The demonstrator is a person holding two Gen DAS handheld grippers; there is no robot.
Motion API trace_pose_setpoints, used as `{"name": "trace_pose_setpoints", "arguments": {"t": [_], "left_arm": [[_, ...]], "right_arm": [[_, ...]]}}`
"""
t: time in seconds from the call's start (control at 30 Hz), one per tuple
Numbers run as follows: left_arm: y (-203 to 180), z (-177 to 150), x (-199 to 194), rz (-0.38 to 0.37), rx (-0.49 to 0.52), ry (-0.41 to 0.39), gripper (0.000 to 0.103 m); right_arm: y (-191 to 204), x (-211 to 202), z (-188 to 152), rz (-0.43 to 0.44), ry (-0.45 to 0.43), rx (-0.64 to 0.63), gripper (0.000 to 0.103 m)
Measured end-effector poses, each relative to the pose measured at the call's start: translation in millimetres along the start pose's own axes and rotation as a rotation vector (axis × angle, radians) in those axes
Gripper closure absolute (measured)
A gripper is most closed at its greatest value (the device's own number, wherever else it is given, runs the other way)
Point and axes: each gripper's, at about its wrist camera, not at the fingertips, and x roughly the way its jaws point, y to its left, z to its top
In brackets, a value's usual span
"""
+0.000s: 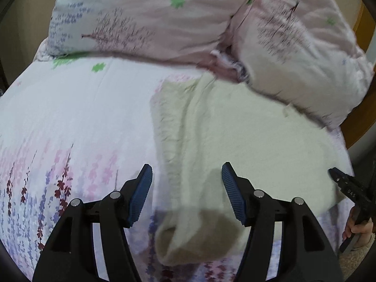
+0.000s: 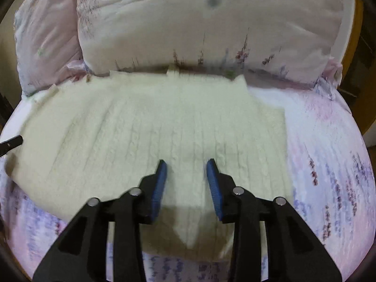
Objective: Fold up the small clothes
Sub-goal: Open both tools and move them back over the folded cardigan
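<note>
Sweater [image 2: 150,136], cream and knitted, lies on the bed [image 2: 329,155], its far edge touching the pillows [image 2: 211,28]. I judge one fold is done: its left side looks doubled over with a thick edge. More folds are left. My left tongs [image 1: 186,174] hang released above that left edge, holding nothing. My right tongs [image 2: 186,166] stand released too, above the near middle, holding nothing. Bare bed lies left, right and near; the far side is tight.
</note>
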Motion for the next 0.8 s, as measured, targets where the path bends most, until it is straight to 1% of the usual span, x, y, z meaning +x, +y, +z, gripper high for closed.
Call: {"name": "trace_pose_setpoints", "arguments": {"t": [0.03,0.07,0.13,0.17,0.2,0.27,0.4,0.53,0.63,0.67,0.7,0.73,0.8], "left_arm": [[1,-1,2,0.005,0.001,0.006,0.04],[2,-1,1,0.003,0.005,-0.008,0.04],[6,1,1,-0.01,-0.018,0.001,0.04],[11,3,0,-0.042,-0.05,0.0,0.04],[16,5,-1,-0.072,-0.081,-0.003,0.04],[24,7,-2,-0.091,-0.131,-0.006,0.037],[35,10,0,-0.148,-0.214,0.001,0.037],[40,13,4,-0.204,-0.277,0.001,0.037],[43,14,8,-0.244,-0.323,-0.001,0.037],[43,15,9,-0.251,-0.331,-0.002,0.037],[43,16,11,-0.26,-0.34,-0.003,0.037],[43,16,12,-0.27,-0.351,-0.004,0.037],[43,18,16,-0.293,-0.372,-0.004,0.037]], "right_arm": [[2,-1,-1,-0.011,-0.001,-0.018,0.066],[4,-2,0,-0.018,0.006,-0.022,0.064],[5,-4,7,-0.017,0.019,0.006,0.064],[4,-6,10,-0.002,0.014,0.018,0.064],[6,-7,14,0.034,-0.001,0.027,0.064],[14,-10,20,0.065,-0.022,0.028,0.062],[41,-6,33,0.125,-0.033,-0.001,0.059],[68,3,40,0.139,-0.033,-0.043,0.059],[77,11,42,0.127,-0.03,-0.059,0.058],[81,17,41,0.11,-0.015,-0.074,0.056],[84,27,37,0.085,0.019,-0.101,0.055],[89,28,33,0.058,-0.017,-0.137,0.054],[94,28,31,0.031,-0.027,-0.162,0.054]]}}
